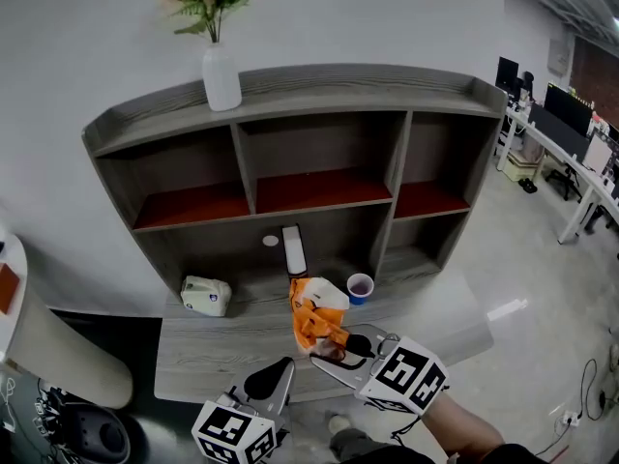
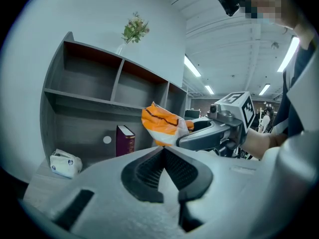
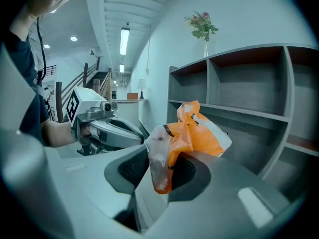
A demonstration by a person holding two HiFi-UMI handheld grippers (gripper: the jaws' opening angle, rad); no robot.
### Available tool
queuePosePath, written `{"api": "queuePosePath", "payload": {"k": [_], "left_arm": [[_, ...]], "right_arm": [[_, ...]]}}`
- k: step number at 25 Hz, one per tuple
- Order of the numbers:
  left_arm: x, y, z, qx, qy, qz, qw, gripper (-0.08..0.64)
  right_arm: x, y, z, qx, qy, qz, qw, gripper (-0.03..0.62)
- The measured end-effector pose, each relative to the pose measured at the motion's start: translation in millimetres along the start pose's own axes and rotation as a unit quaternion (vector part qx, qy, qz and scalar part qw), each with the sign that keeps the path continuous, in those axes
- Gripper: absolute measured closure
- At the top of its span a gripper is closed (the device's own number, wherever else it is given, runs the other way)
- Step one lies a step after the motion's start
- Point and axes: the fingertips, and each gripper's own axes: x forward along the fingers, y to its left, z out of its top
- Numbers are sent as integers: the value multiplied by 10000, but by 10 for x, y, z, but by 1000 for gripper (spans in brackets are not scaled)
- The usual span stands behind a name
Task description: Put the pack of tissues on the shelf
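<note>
Right tool [image 3: 162,171] is clamped nearly closed on the crinkled wrapper end of the orange-and-white pack of tissues [image 1: 314,319]. It holds the pack at lower centre of the head view, over the desk [image 1: 213,346] before the shelf [image 1: 319,193]. This grip probably leaves the pack's body free to slide into a compartment. Left tool [image 2: 163,156] is closed and empty.
</note>
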Motion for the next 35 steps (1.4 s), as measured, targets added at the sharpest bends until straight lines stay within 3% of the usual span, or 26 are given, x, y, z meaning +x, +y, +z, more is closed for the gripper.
{"api": "queuePosePath", "payload": {"k": [18,26,35], "left_arm": [[638,699,571,97,-232,746,9969,565],[780,846,695,224,-210,583,9978,565],[909,1080,996,496,-212,33,9985,565]], "right_arm": [[304,-904,233,-176,-38,361,9992,480],[396,-1045,313,-147,6,284,9995,480],[492,-1257,755,-400,-12,-316,9987,480]]}}
